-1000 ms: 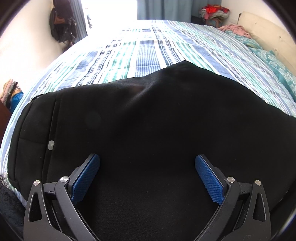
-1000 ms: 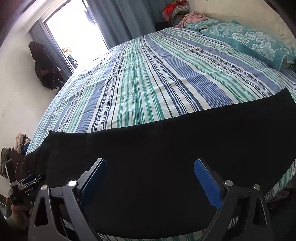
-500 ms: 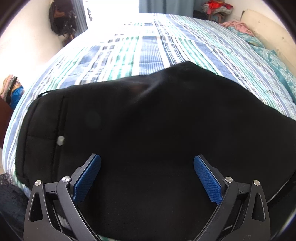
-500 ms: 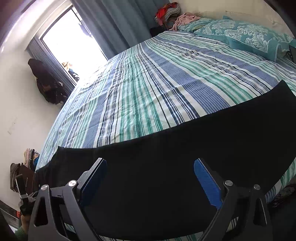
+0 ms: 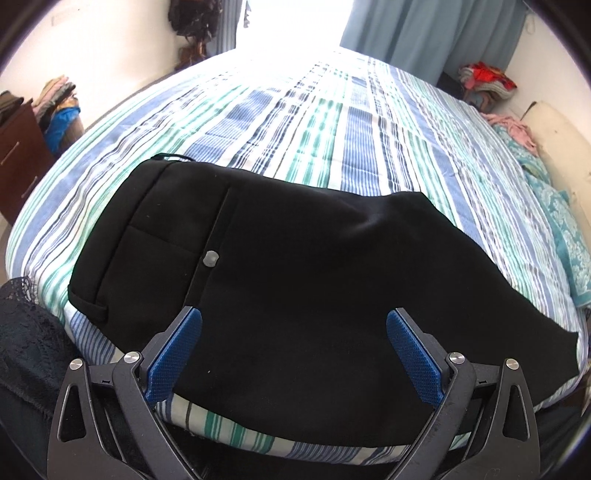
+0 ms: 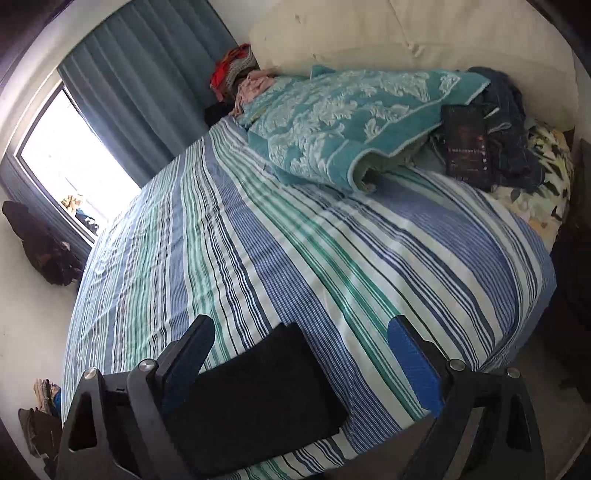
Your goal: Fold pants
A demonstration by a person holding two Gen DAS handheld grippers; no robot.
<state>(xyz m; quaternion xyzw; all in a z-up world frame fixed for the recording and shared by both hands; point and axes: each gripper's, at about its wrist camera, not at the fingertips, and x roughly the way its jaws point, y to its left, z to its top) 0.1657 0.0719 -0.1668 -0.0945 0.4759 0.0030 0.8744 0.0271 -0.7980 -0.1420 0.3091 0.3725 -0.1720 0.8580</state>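
Black pants (image 5: 295, 280) lie flat along the near edge of the striped bed (image 5: 314, 122). The waistband with a grey button (image 5: 211, 257) is at the left; the legs run off to the right. My left gripper (image 5: 293, 332) is open and empty above the pants' near part. In the right wrist view only the leg end of the pants (image 6: 258, 398) shows at the bottom. My right gripper (image 6: 301, 339) is open and empty just above that leg end.
A teal patterned blanket (image 6: 343, 122), dark clothes (image 6: 506, 122) and a black flat object (image 6: 467, 147) lie at the bed's head. A brown dresser (image 5: 18, 155) with piled clothes stands at the left. Curtains (image 5: 436, 33) and a bright window are at the back.
Both grippers have drawn back and lifted from the pants. The left view now shows the whole waistband. The right gripper has swung right to the leg end.
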